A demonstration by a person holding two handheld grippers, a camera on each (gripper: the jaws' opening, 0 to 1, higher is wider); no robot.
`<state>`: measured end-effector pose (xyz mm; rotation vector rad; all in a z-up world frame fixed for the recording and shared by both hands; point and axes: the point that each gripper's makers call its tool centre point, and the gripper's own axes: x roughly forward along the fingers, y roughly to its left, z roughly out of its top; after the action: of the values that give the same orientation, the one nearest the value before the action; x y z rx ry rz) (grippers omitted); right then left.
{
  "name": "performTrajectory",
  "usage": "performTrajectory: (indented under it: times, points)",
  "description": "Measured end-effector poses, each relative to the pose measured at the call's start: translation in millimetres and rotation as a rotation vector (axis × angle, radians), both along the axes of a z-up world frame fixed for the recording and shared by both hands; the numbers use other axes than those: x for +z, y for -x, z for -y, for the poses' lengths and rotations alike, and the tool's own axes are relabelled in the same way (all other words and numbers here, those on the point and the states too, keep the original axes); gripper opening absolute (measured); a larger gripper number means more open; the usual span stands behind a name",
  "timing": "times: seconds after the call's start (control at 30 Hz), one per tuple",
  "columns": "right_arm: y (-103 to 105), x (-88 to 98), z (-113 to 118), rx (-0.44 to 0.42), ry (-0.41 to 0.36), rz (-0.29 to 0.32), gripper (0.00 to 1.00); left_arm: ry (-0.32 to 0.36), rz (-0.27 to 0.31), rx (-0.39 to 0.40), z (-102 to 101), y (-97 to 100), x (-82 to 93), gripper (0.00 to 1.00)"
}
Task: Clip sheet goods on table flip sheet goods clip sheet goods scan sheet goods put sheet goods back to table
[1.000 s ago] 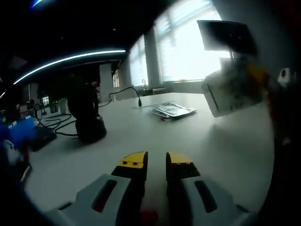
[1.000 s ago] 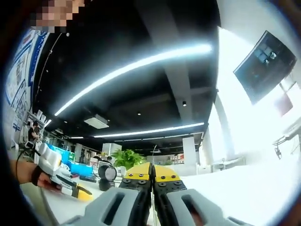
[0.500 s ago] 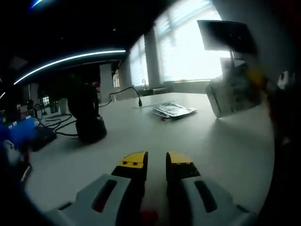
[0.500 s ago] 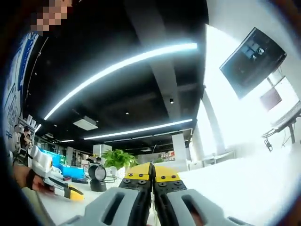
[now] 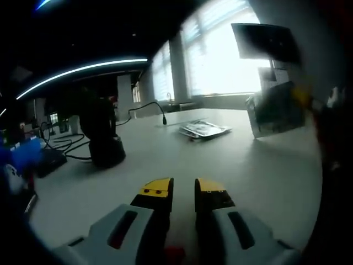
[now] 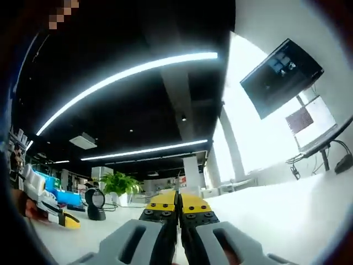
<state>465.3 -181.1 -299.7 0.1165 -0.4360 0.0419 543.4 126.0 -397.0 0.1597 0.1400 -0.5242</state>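
In the left gripper view a flat sheet package (image 5: 274, 108) hangs above the white table (image 5: 220, 160) at the right, its dark face toward me. It is held at its right edge by my right gripper (image 5: 309, 99), which is blurred. In the right gripper view my right gripper (image 6: 177, 203) stands with its jaws pressed together, the package a thin line (image 6: 177, 186) edge-on between them. My left gripper (image 5: 183, 189) rests low over the table, open, with nothing between its fingers. Another sheet package (image 5: 204, 129) lies flat on the table farther back.
A black scanner on a stand (image 5: 102, 138) is at the left with cables (image 5: 66, 144) beside it. A wall monitor (image 6: 280, 75) hangs at the right. In the right gripper view a hand holds my left gripper (image 6: 51, 212) at far left, near the scanner (image 6: 95, 197) and a plant (image 6: 118, 182).
The held package has turned from its pale face to its dark face and shifted slightly right. The right gripper view has swung. The left gripper has not moved.
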Motion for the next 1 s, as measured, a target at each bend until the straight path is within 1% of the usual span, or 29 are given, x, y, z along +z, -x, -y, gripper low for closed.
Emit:
performTrajectory:
  times: [0.07,0.1,0.17,0.2,0.27,0.33,0.37,0.4,0.43,0.47,0.5,0.53,0.6,0.67,0.7,0.73,0.77,0.8,0.9,0.97,1.0]
  points:
    - [1.0,-3.6,4.9,-0.033,0.039,-0.018,0.00,0.000,0.000,0.000,-0.1,-0.1,-0.1,0.08]
    - [1.1,-4.4,5.3,-0.032,0.047,-0.019,0.00,0.000,-0.001,0.000,0.0,-0.1,-0.1,0.08]
    - [2.4,-7.7,7.6,-0.043,0.075,-0.042,0.00,-0.001,-0.001,-0.001,0.1,0.0,-0.2,0.08]
    - [3.8,-8.1,8.8,-0.038,0.079,-0.041,0.00,-0.001,-0.001,-0.001,0.1,0.2,-0.2,0.08]
    - [4.4,-11.8,10.6,-0.034,0.098,-0.068,0.00,-0.001,-0.001,-0.001,0.1,0.4,-0.2,0.08]
    - [7.8,-13.1,11.3,-0.017,0.098,-0.078,0.00,-0.001,-0.001,0.000,0.1,0.5,-0.2,0.08]
    - [8.3,-16.9,12.2,-0.022,0.117,-0.108,0.00,-0.001,-0.001,0.000,0.0,0.5,-0.3,0.08]
    - [8.5,-18.3,12.8,-0.022,0.127,-0.121,0.00,-0.002,-0.001,0.002,-0.2,0.5,0.1,0.08]
    - [8.7,-17.0,14.0,-0.014,0.122,-0.119,0.00,-0.002,-0.001,0.002,-0.2,0.5,0.2,0.08]
    - [8.6,-18.7,15.6,-0.007,0.115,-0.133,0.00,-0.002,-0.001,0.002,-0.3,0.5,0.3,0.08]
    - [8.2,-23.4,19.6,-0.017,0.119,-0.166,0.00,-0.002,0.000,0.003,-0.4,0.4,0.4,0.08]
    - [7.8,-25.4,20.8,-0.018,0.128,-0.182,0.00,-0.002,0.001,0.004,-0.5,0.4,0.5,0.08]
    - [9.1,-26.7,21.0,-0.002,0.126,-0.193,0.00,-0.002,0.001,0.004,-0.6,0.4,0.5,0.08]
    - [8.7,-33.8,19.5,0.010,0.146,-0.244,0.00,-0.004,0.000,0.004,-0.6,0.4,0.2,0.08]
    - [8.2,-35.5,17.5,0.026,0.151,-0.255,0.00,-0.004,-0.001,0.004,-0.5,0.3,0.1,0.08]
    - [8.1,-38.2,16.4,0.042,0.137,-0.273,0.00,-0.004,-0.001,0.004,-0.5,0.2,0.1,0.08]
    - [8.8,-37.9,16.5,0.050,0.125,-0.279,0.00,-0.003,-0.001,0.004,-0.6,0.1,0.1,0.08]
    - [8.6,-36.4,17.1,0.051,0.131,-0.281,0.00,-0.003,0.000,0.005,-0.7,0.1,0.2,0.08]
    - [8.7,-36.7,15.7,0.061,0.128,-0.312,0.00,-0.003,0.001,0.005,-0.8,0.0,0.3,0.08]
    - [9.5,-37.1,13.4,0.073,0.126,-0.346,0.00,-0.003,0.000,0.006,-0.9,-0.2,0.2,0.08]
    - [10.0,-38.3,12.5,0.071,0.137,-0.373,0.00,-0.003,0.001,0.006,-0.9,-0.2,0.3,0.08]
